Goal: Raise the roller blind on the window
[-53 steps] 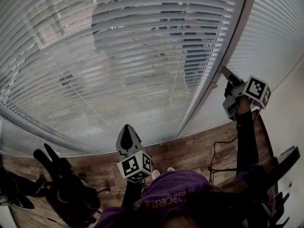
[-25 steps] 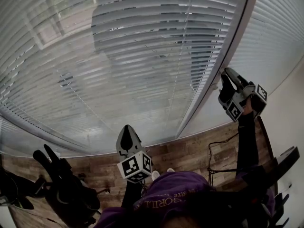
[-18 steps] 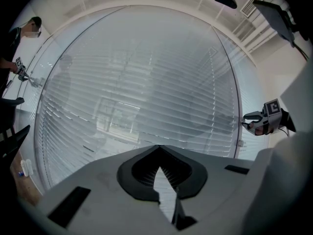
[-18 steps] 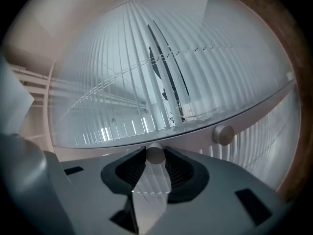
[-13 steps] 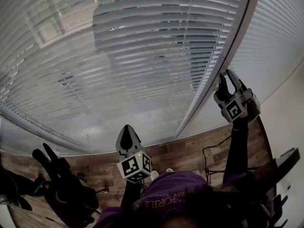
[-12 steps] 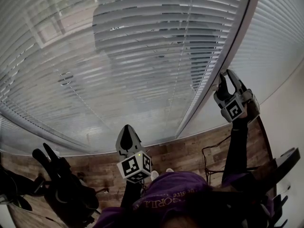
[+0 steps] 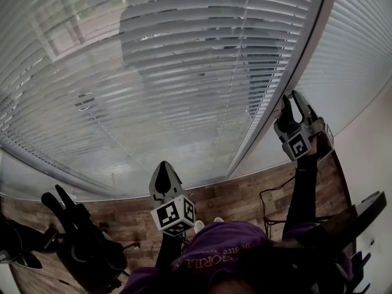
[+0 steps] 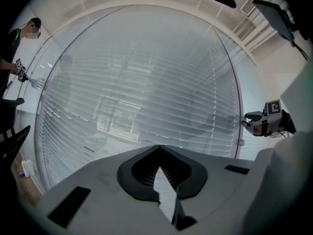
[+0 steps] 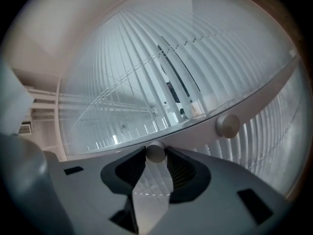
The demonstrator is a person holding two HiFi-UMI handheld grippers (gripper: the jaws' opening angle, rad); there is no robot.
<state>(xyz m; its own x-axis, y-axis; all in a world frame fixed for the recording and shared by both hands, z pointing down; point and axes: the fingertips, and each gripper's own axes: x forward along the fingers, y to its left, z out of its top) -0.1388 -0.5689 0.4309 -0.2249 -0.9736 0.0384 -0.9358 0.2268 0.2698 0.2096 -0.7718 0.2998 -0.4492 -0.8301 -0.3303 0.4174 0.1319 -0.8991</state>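
The blind [image 7: 184, 72] is a set of white horizontal slats behind the glass, hanging down over the whole pane. A pale upright frame bar [image 7: 275, 103] divides the window. My right gripper [image 7: 290, 97] is raised against that bar. In the right gripper view, my right gripper [image 9: 155, 153] has its pads closed on a small round knob [image 9: 155, 152] on the bar. A second knob [image 9: 227, 125] sits further along. My left gripper [image 7: 164, 164] is held low in front of the pane, touching nothing. Its tips meet in the left gripper view, where the left gripper [image 8: 159, 147] holds nothing.
A wooden floor [image 7: 245, 195] runs under the window, with a thin cable [image 7: 272, 195] lying on it. Dark equipment [image 7: 79, 244] stands at the lower left, a dark stand [image 7: 361, 213] at the right. A wall [image 7: 367, 139] closes the right side. Another person [image 8: 14, 38] stands far left.
My right gripper has rolled about its own line at the frame bar, so its marker cube has swung from the right side to below the fingers. The left gripper has stayed still.
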